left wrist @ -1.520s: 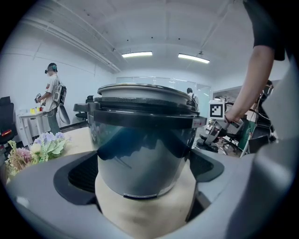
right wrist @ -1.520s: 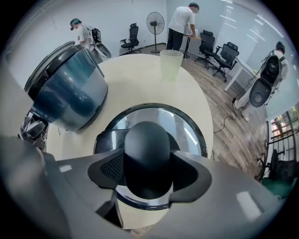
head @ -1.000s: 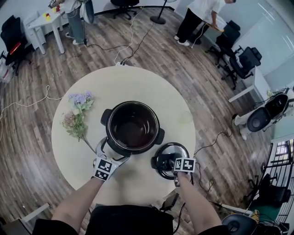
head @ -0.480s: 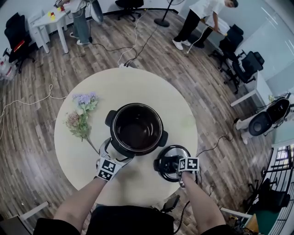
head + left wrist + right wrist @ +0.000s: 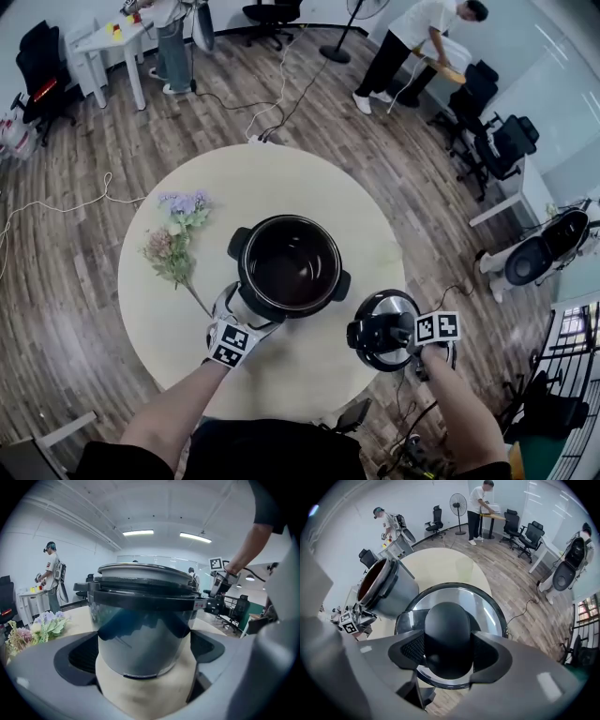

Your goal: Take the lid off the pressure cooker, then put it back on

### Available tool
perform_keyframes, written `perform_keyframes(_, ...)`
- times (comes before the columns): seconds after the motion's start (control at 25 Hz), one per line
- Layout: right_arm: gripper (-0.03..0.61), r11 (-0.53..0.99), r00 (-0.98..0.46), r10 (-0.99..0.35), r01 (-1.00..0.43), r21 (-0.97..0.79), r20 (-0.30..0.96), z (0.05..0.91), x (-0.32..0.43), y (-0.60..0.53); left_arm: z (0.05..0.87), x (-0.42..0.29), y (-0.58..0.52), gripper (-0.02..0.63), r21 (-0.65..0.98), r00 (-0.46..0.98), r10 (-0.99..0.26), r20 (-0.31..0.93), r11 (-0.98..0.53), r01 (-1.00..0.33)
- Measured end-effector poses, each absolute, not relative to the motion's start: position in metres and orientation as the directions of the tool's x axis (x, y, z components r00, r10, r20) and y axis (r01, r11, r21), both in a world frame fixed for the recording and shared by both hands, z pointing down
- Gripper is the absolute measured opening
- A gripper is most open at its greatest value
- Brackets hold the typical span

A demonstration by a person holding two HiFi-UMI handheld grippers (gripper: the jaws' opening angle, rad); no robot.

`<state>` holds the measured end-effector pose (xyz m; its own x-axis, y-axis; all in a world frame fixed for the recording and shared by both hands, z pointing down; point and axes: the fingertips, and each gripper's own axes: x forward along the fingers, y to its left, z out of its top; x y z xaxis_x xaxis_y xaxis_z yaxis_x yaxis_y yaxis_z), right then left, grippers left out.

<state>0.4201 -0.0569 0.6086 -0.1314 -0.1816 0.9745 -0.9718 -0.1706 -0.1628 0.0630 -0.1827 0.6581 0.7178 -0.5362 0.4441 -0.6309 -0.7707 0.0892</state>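
The open pressure cooker pot (image 5: 289,267) stands mid-table, dark inside. My left gripper (image 5: 242,317) is at its near-left side. In the left gripper view the pot's steel body (image 5: 140,620) fills the gap of that gripper (image 5: 143,653), with both pads against its wall. The lid (image 5: 382,305), steel with a black knob (image 5: 447,625), hangs in the air right of the pot, over the table's near-right edge. My right gripper (image 5: 398,333) is shut on that knob from above. In the right gripper view the lid's steel rim (image 5: 487,606) shows around the gripper (image 5: 447,639).
A bunch of artificial flowers (image 5: 173,234) lies left of the pot on the round beige table (image 5: 281,178). Cables run over the wooden floor (image 5: 272,94). Office chairs (image 5: 497,131), a white desk (image 5: 103,42) and people stand far behind.
My right gripper has lifted the lid off the table and carried it up and to the right. The left gripper has stayed at the pot.
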Motion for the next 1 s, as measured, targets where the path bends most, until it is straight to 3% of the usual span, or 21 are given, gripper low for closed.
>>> perform_keyframes(0.48, 0.29, -0.049, -0.135, -0.297, -0.987, -0.156, 0.945, 0.458, 0.411, -0.159, 0.666, 0.068, -0.182, 0.589, 0.097, 0.722, -0.534, 0.44, -0.771, -0.63)
perform_keyframes(0.76, 0.29, 0.082, -0.217, -0.341, -0.976, -0.201, 0.915, 0.419, 0.321, -0.238, 0.667, 0.069, -0.178, 0.589, 0.098, 0.722, -0.536, 0.437, -0.77, -0.63)
perform_keyframes(1.0, 0.29, 0.187, -0.261, -0.271, -0.958, -0.215, 0.927, 0.43, 0.229, -0.275, 0.665, 0.066, -0.181, 0.589, 0.1, 0.724, -0.534, 0.436, -0.771, -0.629)
